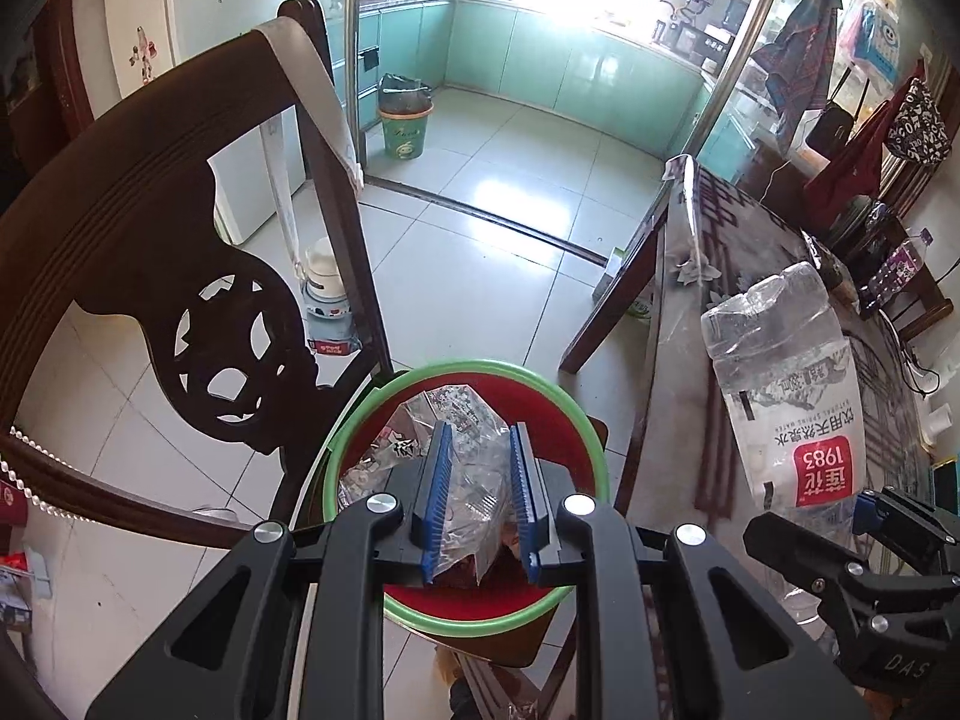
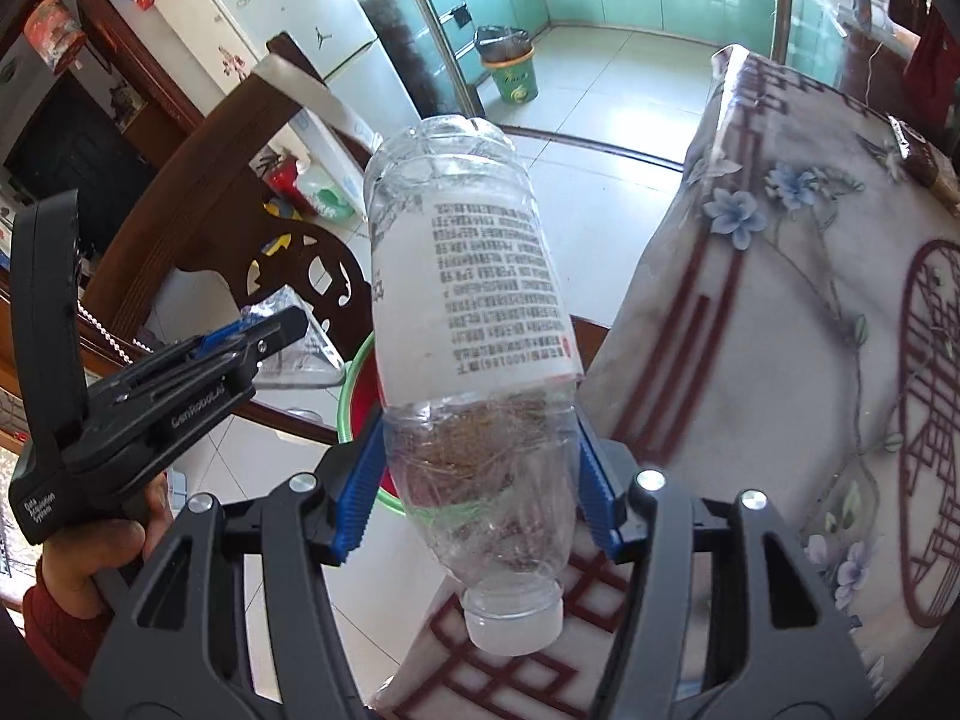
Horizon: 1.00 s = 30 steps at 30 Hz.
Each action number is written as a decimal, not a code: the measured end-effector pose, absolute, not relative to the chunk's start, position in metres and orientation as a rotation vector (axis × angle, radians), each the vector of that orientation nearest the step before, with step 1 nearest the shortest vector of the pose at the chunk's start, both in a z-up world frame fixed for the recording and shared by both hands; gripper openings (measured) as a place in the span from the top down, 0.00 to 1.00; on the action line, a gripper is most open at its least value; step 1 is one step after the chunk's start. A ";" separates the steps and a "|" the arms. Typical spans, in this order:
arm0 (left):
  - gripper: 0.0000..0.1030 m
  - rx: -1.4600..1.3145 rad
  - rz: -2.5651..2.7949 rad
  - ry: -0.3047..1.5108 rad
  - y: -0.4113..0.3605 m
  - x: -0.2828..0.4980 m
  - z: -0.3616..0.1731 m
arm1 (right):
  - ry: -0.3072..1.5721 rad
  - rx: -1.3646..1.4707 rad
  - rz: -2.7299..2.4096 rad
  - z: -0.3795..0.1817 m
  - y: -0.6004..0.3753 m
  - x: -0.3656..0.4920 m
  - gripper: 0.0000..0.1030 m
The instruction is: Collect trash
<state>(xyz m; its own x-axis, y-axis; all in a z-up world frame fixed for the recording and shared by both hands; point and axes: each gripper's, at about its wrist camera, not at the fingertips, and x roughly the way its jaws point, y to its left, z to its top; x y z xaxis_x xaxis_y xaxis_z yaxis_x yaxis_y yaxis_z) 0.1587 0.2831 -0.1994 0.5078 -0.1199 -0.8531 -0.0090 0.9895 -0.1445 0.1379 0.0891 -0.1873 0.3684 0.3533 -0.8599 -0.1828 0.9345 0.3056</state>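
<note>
Wrapper, bottle — above bin

"1983" on bottle label

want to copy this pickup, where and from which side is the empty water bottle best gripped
As the right gripper has it: pads across the clear bottle's round body between label and cap, coming from the cap end. That ribbed section is narrower than the label part.
</note>
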 end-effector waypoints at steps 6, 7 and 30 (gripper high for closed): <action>0.59 -0.126 -0.033 1.075 0.294 0.180 -0.218 | 1.171 0.147 0.367 -0.198 0.106 0.154 0.41; 0.42 -0.121 -0.024 1.080 0.294 0.184 -0.219 | 1.163 0.143 0.358 -0.197 0.107 0.156 0.29; 0.07 -0.109 -0.055 0.502 0.166 0.090 -0.035 | 0.313 -0.021 -0.080 -0.022 -0.037 0.023 0.04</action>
<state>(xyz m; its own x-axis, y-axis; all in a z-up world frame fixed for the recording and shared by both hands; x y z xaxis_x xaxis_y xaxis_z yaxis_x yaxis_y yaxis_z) 0.0896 0.1660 -0.0347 0.8753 -0.0791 -0.4771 0.0256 0.9927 -0.1177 0.0230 -0.0371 -0.0223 0.9481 -0.0823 -0.3070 0.0758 0.9966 -0.0330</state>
